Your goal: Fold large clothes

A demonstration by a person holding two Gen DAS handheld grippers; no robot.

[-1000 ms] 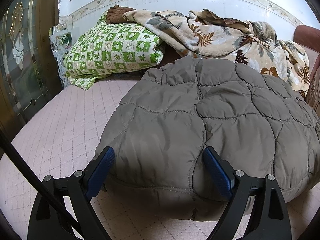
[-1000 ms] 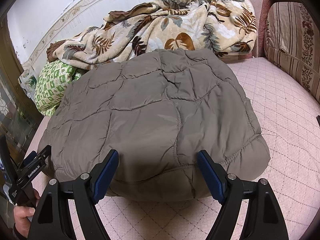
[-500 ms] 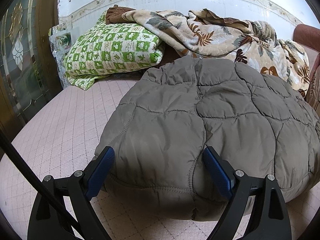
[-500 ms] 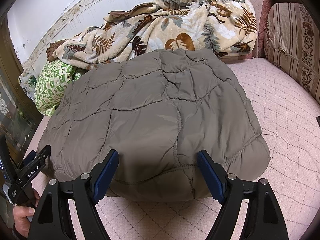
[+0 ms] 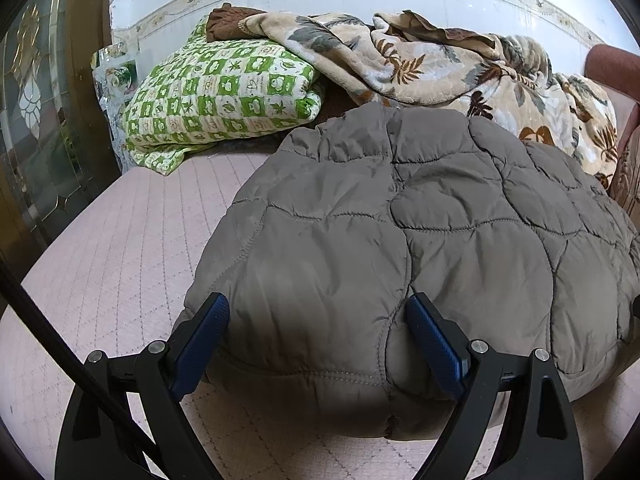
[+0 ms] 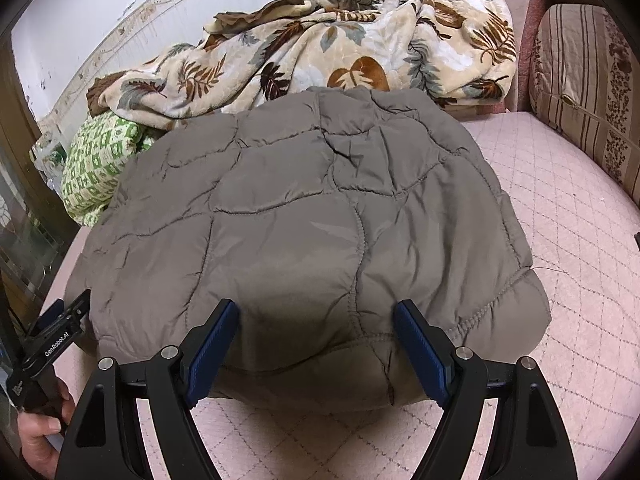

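Note:
A grey-brown quilted puffer jacket (image 5: 400, 240) lies folded into a thick bundle on the pink quilted bed; it also shows in the right wrist view (image 6: 304, 232). My left gripper (image 5: 316, 320) is open, its blue pads straddling the near left edge of the jacket without clamping it. My right gripper (image 6: 316, 320) is open too, its pads either side of the near right part of the jacket's edge. The left gripper (image 6: 56, 340) and the hand holding it show at the left of the right wrist view.
A green-and-white checked pillow (image 5: 216, 96) and a leaf-patterned blanket (image 5: 420, 64) are heaped at the back against the wall. A striped cushion (image 6: 588, 92) lines the right side. A glass-panelled door (image 5: 36, 128) stands on the left. Pink bed cover (image 6: 568, 240) surrounds the jacket.

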